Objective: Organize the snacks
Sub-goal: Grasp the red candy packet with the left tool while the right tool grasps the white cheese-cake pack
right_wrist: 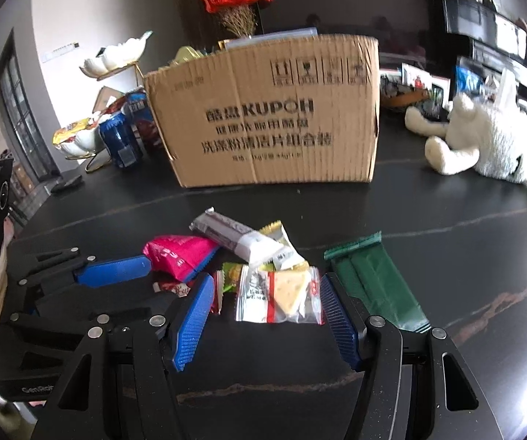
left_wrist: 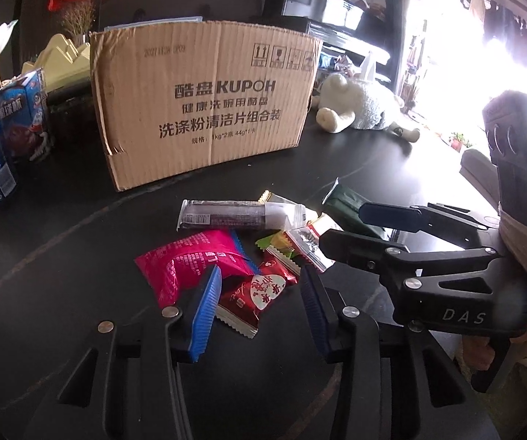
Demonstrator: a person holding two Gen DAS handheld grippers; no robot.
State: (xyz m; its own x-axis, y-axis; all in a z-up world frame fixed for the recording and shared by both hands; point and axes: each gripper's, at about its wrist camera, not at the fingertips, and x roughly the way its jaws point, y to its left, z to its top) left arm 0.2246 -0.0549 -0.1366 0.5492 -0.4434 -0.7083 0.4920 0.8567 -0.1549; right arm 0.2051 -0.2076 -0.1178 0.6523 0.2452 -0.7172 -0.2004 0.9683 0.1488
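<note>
Left tool [left_wrist: 260,286], jaws parted, pads either side of a red heart-printed candy packet [left_wrist: 254,299] without pressing it; a pink packet [left_wrist: 186,262] lies against its left pad. Right tool [right_wrist: 267,304], jaws likewise apart, straddles a clear packet with a cheese wedge [right_wrist: 282,297]; a green packet [right_wrist: 377,286] lies just beyond its right pad. Ahead of both on the dark bench [right_wrist: 446,227]: a grey bar [left_wrist: 234,214], then the cardboard box [left_wrist: 205,106].
</note>
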